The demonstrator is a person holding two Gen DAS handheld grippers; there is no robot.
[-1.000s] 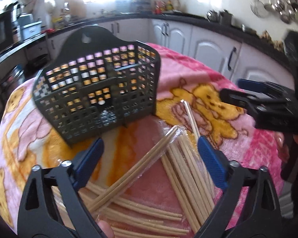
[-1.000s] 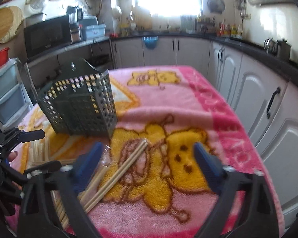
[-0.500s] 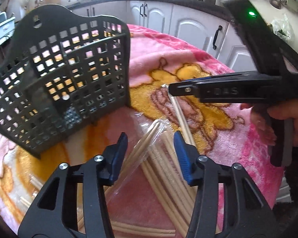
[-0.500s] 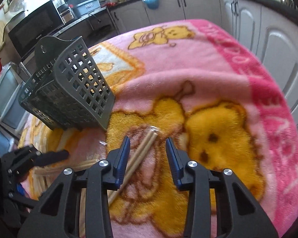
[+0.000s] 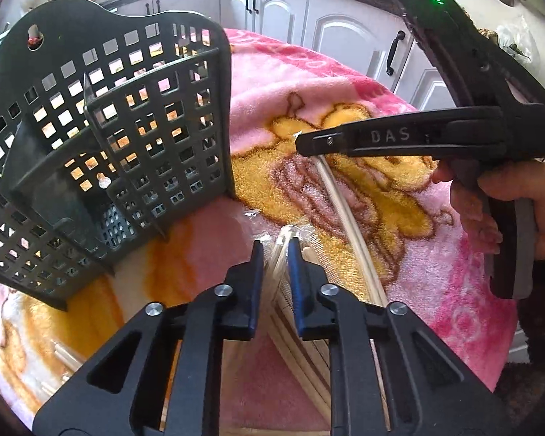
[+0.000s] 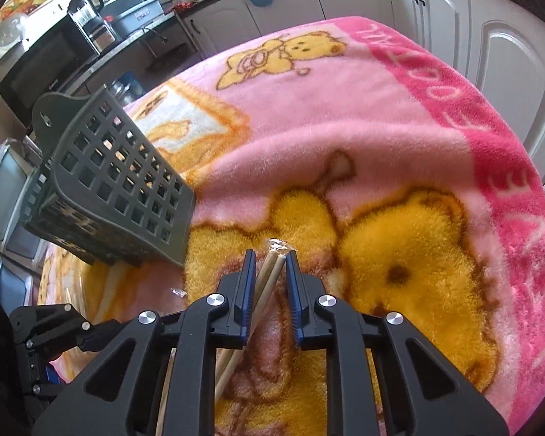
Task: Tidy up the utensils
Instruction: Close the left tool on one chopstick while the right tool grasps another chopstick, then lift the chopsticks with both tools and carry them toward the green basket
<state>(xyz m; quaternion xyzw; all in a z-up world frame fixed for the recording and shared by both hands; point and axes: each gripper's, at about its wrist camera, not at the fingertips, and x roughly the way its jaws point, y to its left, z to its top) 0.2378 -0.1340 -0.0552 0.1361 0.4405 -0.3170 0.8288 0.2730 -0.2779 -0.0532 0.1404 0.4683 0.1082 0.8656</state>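
Note:
A dark grey slotted utensil basket (image 5: 109,127) lies tipped on the pink bear blanket (image 6: 381,138). Several wooden chopsticks in clear wrappers (image 5: 301,334) lie in front of it. My left gripper (image 5: 275,245) points down, its jaws closing, blue pads pinching one wrapped pair (image 5: 282,237) near its far end. To its right, my right gripper (image 6: 270,254) has its jaws closing too, with another wrapped pair (image 6: 269,278) pressed between its pads. From the left wrist view that gripper shows side-on, over a pale chopstick (image 5: 339,203).
A hand (image 5: 508,200) grips the right tool's handle at the blanket's right edge. White cabinets (image 5: 338,36) stand behind the table. A microwave (image 6: 43,69) and a counter sit at the back left. More chopsticks (image 5: 65,359) lie at the lower left.
Both grippers have dropped toward the chopsticks and gone from wide open to nearly shut, each around a wrapped pair. The right gripper has moved in close beside the left one.

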